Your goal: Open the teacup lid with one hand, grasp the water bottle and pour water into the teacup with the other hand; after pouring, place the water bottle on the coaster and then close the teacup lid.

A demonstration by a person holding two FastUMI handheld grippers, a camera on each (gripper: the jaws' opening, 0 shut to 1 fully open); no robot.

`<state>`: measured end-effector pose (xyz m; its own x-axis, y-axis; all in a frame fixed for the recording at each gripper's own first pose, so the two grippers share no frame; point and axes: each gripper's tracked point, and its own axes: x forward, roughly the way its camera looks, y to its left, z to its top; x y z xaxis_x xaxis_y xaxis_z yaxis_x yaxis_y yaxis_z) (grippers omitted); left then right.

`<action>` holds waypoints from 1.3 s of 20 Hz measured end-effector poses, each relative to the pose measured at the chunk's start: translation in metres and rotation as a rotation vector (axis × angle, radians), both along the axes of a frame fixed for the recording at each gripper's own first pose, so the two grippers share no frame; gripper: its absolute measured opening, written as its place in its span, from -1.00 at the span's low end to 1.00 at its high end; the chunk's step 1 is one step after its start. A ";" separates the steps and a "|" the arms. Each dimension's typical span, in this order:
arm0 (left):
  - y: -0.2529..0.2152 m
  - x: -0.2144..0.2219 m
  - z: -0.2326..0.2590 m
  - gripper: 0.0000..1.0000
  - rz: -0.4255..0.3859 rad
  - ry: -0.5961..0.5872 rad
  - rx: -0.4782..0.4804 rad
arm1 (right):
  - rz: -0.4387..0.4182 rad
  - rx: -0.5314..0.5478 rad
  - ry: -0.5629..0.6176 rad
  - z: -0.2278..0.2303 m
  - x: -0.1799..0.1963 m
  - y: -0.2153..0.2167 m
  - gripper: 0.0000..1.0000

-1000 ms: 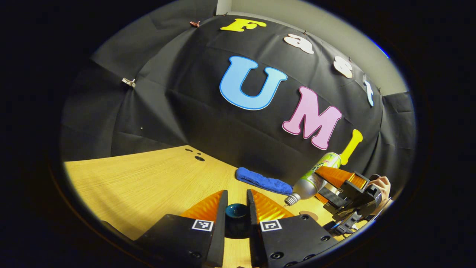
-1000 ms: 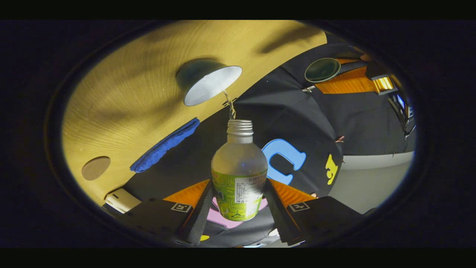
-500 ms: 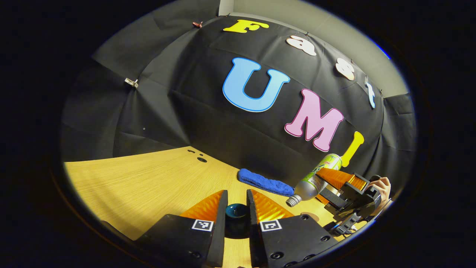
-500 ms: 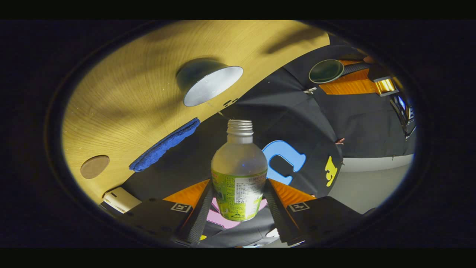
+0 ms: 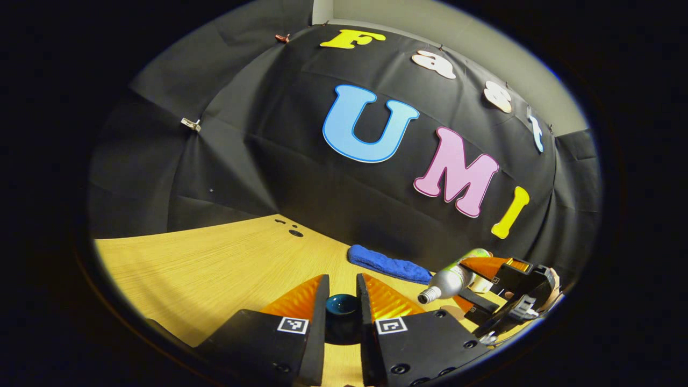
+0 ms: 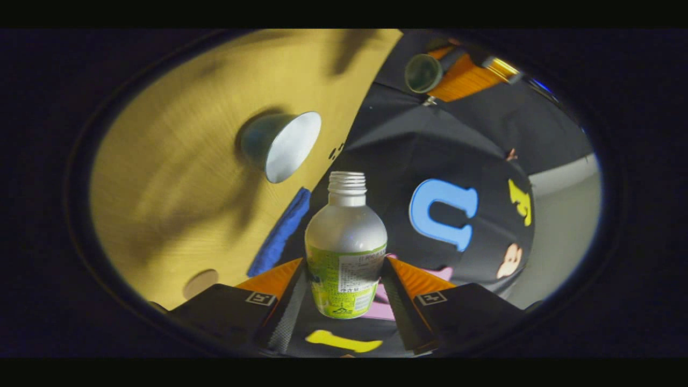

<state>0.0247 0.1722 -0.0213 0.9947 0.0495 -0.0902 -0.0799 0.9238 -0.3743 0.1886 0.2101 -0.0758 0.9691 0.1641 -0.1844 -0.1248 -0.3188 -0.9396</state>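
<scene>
The right hand-held gripper [image 6: 344, 290] is clamped on the water bottle [image 6: 345, 252], both fingers pressing its labelled body. The bottle's long axis runs straight up the right gripper view, open neck toward the top of the frame. The uncovered teacup [image 6: 280, 144] sits on the wooden surface [image 6: 177, 161] at upper left of centre, its mouth up and left of the bottle's neck and apart from it; no water passes between them. The coaster [image 6: 200, 283] lies at lower left, just left of this gripper's fingers, so the right hand looks nearer to it. In the left gripper view, the left hand-held gripper [image 5: 342, 301] is closed on the teacup lid [image 5: 342, 309] at bottom centre.
</scene>
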 end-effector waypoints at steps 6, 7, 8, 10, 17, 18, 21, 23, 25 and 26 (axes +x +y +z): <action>0.003 0.002 -0.005 -0.38 0.014 0.014 0.015 | -0.219 0.624 0.263 -0.037 -0.017 -0.008 0.59; 0.004 0.002 -0.006 -0.38 0.016 0.016 0.017 | -0.258 0.754 0.305 -0.041 -0.019 -0.008 0.59; 0.004 0.002 -0.006 -0.38 0.017 0.018 0.019 | -0.291 0.874 0.339 -0.047 -0.016 -0.011 0.59; 0.004 0.003 -0.007 -0.38 0.020 0.022 0.026 | -0.335 1.079 0.379 -0.041 -0.012 -0.024 0.60; 0.004 0.006 -0.016 -0.38 0.034 0.045 0.055 | -0.369 1.481 0.363 -0.021 0.003 -0.061 0.59; 0.005 0.006 -0.016 -0.38 0.036 0.048 0.059 | -0.380 1.525 0.363 -0.016 0.005 -0.072 0.59; 0.003 0.007 -0.018 -0.38 0.035 0.054 0.068 | -0.401 1.610 0.357 -0.021 0.015 -0.098 0.59; 0.000 0.008 -0.020 -0.38 0.031 0.060 0.074 | -0.424 1.638 0.350 -0.030 0.020 -0.118 0.60; -0.002 0.009 -0.023 -0.38 0.028 0.067 0.080 | -0.455 1.674 0.362 -0.042 0.022 -0.131 0.60; -0.004 0.010 -0.023 -0.38 0.026 0.069 0.082 | -0.472 1.690 0.363 -0.047 0.024 -0.139 0.60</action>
<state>0.0347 0.1683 -0.0445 0.9845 0.0854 -0.1533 -0.1274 0.9485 -0.2899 0.2125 0.0715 -0.1232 0.9384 0.1307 -0.3198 -0.1653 0.9827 -0.0834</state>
